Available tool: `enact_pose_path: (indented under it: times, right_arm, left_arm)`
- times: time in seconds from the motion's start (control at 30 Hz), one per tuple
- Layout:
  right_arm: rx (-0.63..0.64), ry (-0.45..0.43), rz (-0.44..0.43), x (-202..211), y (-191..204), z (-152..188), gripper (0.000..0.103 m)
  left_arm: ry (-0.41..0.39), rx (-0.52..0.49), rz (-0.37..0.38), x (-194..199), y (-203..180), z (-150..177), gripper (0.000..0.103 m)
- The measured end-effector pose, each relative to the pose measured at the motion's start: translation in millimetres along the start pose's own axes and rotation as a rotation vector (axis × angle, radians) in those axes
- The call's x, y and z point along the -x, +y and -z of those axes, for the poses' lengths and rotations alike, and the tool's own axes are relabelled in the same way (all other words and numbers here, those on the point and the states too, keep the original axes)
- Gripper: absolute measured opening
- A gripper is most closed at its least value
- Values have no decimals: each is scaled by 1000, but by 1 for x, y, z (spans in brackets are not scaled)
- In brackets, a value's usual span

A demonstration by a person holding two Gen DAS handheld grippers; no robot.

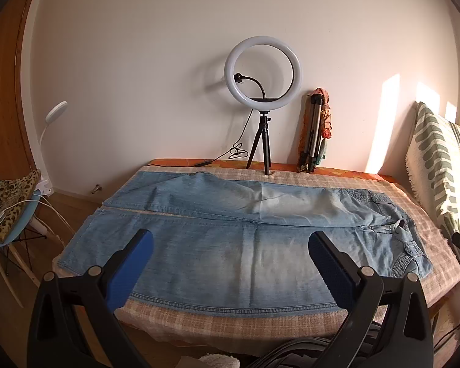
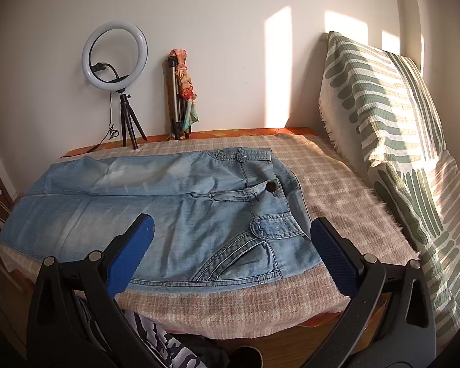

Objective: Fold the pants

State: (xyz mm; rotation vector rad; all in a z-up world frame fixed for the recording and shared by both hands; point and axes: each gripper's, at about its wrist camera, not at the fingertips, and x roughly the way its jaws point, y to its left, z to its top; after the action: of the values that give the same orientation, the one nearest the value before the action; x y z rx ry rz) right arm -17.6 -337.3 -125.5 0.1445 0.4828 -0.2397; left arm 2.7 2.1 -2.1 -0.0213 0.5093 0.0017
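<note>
light-blue jeans [image 1: 236, 245] spread flat, unfolded, on a checked blanket [image 1: 230, 316] over the bed, waistband to the right, both legs running left. left gripper [image 1: 230, 245] released, blue pads wide apart, held above the near leg. right gripper [image 2: 231, 239] likewise released, above the hip pocket. ring light [image 1: 263, 75] on tripod by the wall; striped cushion [image 2: 392, 122] at right.

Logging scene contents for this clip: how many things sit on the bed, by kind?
Light blue denim pants: 1
White ring light on black tripod: 1
Folded silver tripod: 1
Green-and-white striped cushion: 1
Total: 4
</note>
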Motion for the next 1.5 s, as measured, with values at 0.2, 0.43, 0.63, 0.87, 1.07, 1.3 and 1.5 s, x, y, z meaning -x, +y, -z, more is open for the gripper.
enact_pose_path:
  times: [0.2,0.43,0.63,0.87,1.07,1.3,1.5]
  right_arm:
    - [0,0,0,-3,3,1,103]
    - [-1,0,-1,-4,4,1,103]
    - [-2,3,-4,-3,3,0,103]
    - [-3,6,-6,-9,7,2,103]
    - [-3,6,-9,-10,7,2,103]
    - [-4,8,-7,-11,7,2,103]
    - [-4,8,-8,-12,6,2,103]
  left_arm:
    - [2,0,4,0,0,0,102]
    - [4,2,4,-1,1,-1,102]
    - [2,2,4,-1,1,-2,102]
    - [3,-2,8,-2,0,-4,102]
    - [4,-4,9,-3,-1,-4,102]
    - [8,-6,6,-5,-2,-4,102]
    - [11,-6,9,-7,-2,-4,102]
